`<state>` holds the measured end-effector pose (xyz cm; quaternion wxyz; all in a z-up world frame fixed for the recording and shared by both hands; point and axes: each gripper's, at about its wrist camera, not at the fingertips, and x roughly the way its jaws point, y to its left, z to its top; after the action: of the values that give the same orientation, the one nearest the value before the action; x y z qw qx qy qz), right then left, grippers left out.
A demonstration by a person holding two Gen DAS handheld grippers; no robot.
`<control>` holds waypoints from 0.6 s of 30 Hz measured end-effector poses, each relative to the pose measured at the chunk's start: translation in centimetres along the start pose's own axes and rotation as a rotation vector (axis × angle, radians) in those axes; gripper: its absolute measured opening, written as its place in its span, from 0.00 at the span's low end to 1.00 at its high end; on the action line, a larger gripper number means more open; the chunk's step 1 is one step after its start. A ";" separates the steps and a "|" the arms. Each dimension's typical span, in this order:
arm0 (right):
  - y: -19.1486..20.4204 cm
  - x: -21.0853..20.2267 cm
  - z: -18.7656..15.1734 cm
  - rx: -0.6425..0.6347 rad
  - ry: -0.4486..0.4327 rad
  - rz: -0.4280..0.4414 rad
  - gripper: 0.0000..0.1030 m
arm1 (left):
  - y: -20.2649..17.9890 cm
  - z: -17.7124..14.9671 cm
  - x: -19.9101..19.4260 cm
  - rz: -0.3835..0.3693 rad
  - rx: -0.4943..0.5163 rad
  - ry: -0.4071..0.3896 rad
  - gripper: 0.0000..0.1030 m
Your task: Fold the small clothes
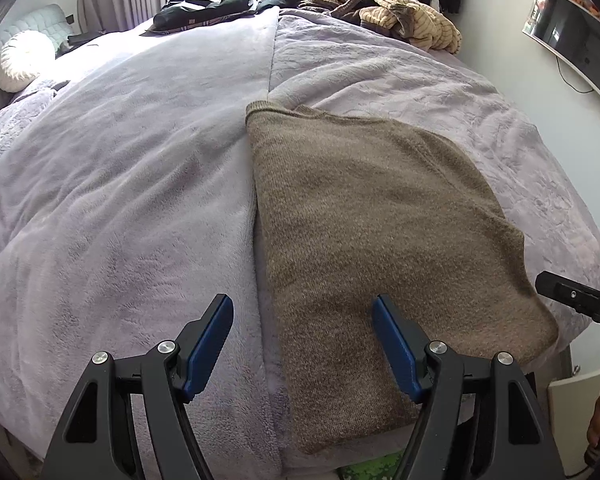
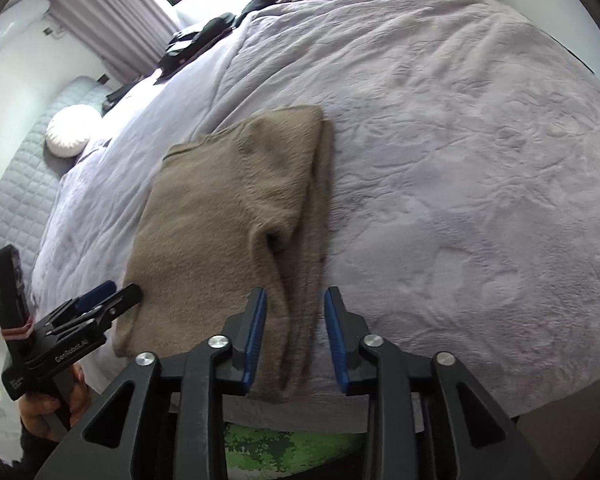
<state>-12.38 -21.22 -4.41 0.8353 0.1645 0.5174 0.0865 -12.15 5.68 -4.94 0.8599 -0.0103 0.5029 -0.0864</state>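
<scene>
Lying folded near the bed's front edge, the brown sweater sits beneath two empty claws.

The lilac blanket covers the bed; a heap of tan striped clothes and dark garments line its far edge, a white round pillow its left corner. The left gripper gapes wide over the sweater's left edge, holding nothing; the right gripper is parted around its right folded edge, unclamped.

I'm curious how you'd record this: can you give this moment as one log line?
task: fold small clothes | brown sweater partly folded on bed | left gripper open | right gripper open | nothing held
</scene>
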 end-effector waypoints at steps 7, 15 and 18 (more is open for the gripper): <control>0.5 0.0 0.8 0.004 0.000 0.000 0.51 | 0.0 0.7 -0.2 0.006 -0.016 0.001 0.71; 3.6 0.1 2.7 -0.080 0.009 -0.067 0.77 | -0.7 1.9 -0.5 0.025 -0.020 -0.002 0.85; 4.7 0.2 3.2 -0.098 0.008 -0.092 0.79 | -1.0 2.2 -1.2 0.036 -0.014 -0.042 1.00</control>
<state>-9.30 -17.32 -1.57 0.8434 0.0991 0.5229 0.0739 -10.99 4.70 -2.73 0.8717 -0.0091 0.4854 -0.0673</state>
